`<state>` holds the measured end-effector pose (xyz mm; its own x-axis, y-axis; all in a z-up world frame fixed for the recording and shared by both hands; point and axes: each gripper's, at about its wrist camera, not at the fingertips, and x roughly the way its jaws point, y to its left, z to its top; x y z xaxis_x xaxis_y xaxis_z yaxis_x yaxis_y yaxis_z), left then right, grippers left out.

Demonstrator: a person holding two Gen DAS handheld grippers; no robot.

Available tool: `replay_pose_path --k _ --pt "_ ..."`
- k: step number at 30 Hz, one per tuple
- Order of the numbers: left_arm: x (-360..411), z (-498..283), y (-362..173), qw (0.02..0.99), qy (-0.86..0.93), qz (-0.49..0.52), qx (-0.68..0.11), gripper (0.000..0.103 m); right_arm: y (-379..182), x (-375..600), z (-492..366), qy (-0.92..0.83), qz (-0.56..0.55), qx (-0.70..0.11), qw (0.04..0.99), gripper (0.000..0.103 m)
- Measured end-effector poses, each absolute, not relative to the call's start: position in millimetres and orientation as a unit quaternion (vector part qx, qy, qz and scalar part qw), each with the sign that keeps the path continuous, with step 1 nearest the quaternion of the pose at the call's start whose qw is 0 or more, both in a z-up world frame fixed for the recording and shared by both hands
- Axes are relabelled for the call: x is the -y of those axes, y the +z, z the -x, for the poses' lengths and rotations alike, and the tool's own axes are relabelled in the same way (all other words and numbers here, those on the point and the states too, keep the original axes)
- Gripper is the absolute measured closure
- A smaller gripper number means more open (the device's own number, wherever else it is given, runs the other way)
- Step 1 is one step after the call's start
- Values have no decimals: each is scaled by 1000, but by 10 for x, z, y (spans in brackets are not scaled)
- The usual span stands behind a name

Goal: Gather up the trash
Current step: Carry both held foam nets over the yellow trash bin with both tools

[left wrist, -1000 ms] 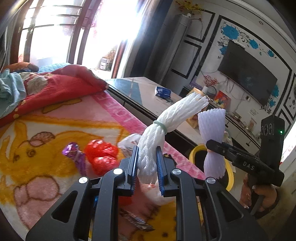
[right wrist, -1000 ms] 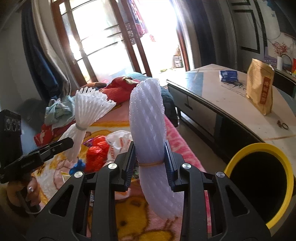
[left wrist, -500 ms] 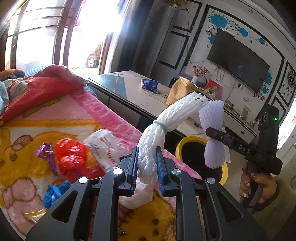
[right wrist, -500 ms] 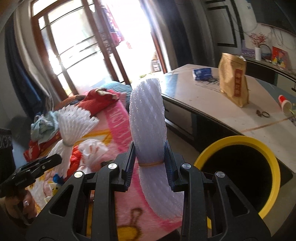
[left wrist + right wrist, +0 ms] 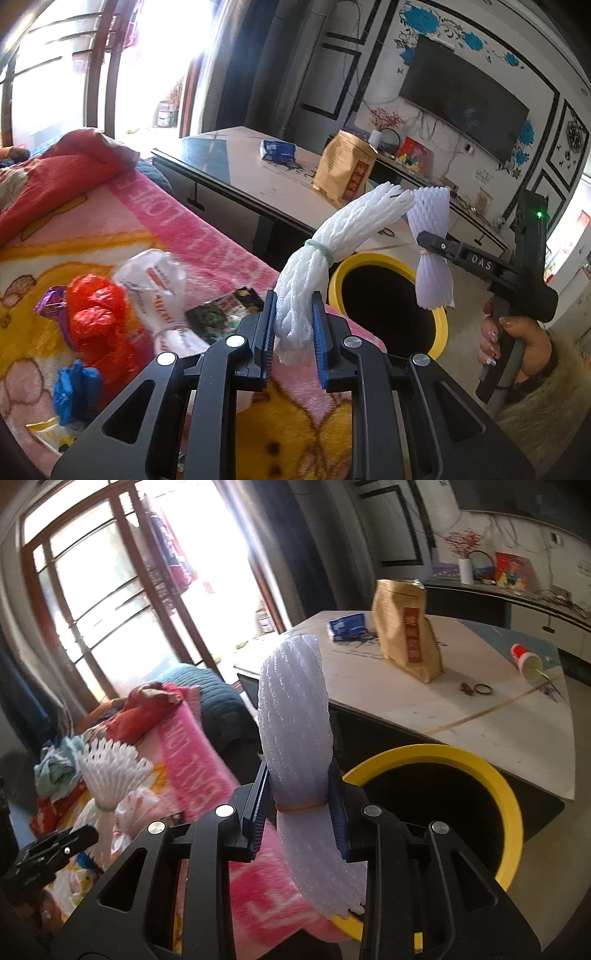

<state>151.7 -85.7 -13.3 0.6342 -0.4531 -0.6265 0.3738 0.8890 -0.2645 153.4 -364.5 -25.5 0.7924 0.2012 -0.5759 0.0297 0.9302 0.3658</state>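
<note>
My left gripper [image 5: 293, 325] is shut on a white foam net bundle [image 5: 332, 251] tied with a green band, held above the blanket's edge. My right gripper [image 5: 299, 808] is shut on a pale lilac foam net roll [image 5: 295, 709] tied with a rubber band. A yellow-rimmed black bin [image 5: 388, 302] stands on the floor just past both; in the right wrist view the yellow-rimmed bin [image 5: 509, 786] is directly right of the roll. The right gripper [image 5: 436, 243] hangs over the bin's far rim. The white bundle [image 5: 110, 775] shows at left.
On the pink and yellow blanket [image 5: 155, 221] lie a red plastic bag [image 5: 99, 314], a white printed bag [image 5: 159, 288], a blue scrap [image 5: 74, 384], a purple wrapper [image 5: 50, 297] and a dark packet [image 5: 221, 310]. A low table [image 5: 480, 701] holds a brown paper bag [image 5: 406, 638] and a cup [image 5: 526, 661].
Both grippers have swung right from over the blanket toward the yellow bin, each still holding its foam net. The bin now looms larger in both views.
</note>
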Motion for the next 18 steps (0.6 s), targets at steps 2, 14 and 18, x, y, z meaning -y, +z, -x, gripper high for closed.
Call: replay_pose_path --k 2,14,18 --pt "948 -1526 -133 901 -233 49 -363 85 -269 3718 -1536 38 -187 -318 929 80" --pt "1471 -1620 -352 883 -261 9 -390 85 -368 4152 -1540 -13 -214 -315 925 80" --pt "1651 -1656 -450 876 -269 -6 -400 85 -397 4241 -1545 -24 -216 -314 924 79"
